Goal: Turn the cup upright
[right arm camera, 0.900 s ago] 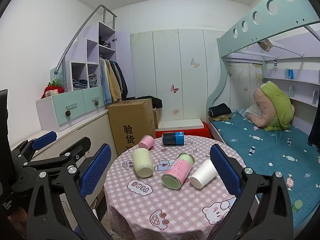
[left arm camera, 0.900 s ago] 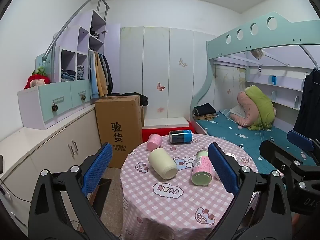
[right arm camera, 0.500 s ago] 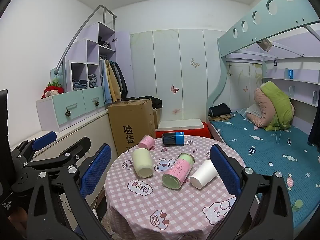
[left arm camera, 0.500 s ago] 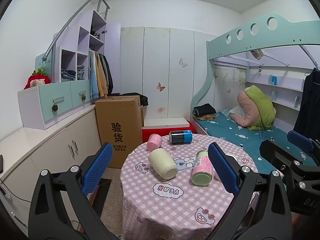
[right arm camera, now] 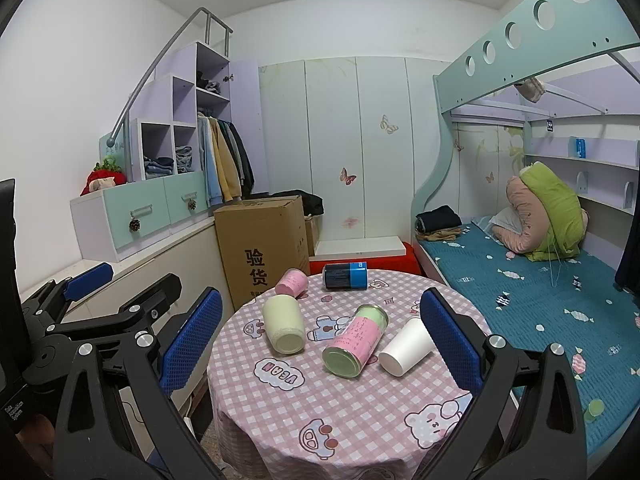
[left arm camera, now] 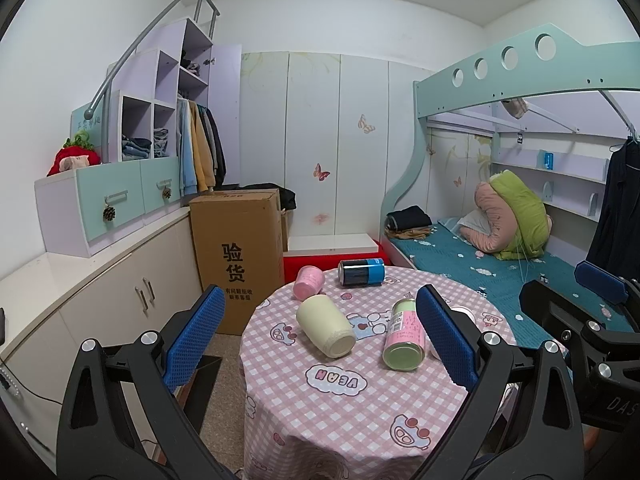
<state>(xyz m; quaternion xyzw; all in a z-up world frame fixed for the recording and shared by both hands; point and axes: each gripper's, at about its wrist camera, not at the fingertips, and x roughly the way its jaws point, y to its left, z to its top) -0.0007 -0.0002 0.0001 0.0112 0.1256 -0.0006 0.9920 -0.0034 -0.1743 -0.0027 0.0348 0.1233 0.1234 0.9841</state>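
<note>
Several cups and cans lie on their sides on a round table with a pink checked cloth. A cream cup, a small pink cup, a pink-and-green can, a dark blue can and a white paper cup, mostly hidden by my left finger in the left wrist view. My left gripper and right gripper are both open and empty, held in front of the table, apart from everything.
A tall cardboard box stands on the floor behind the table's left. A low cabinet runs along the left wall. A bunk bed with a teal mattress is on the right.
</note>
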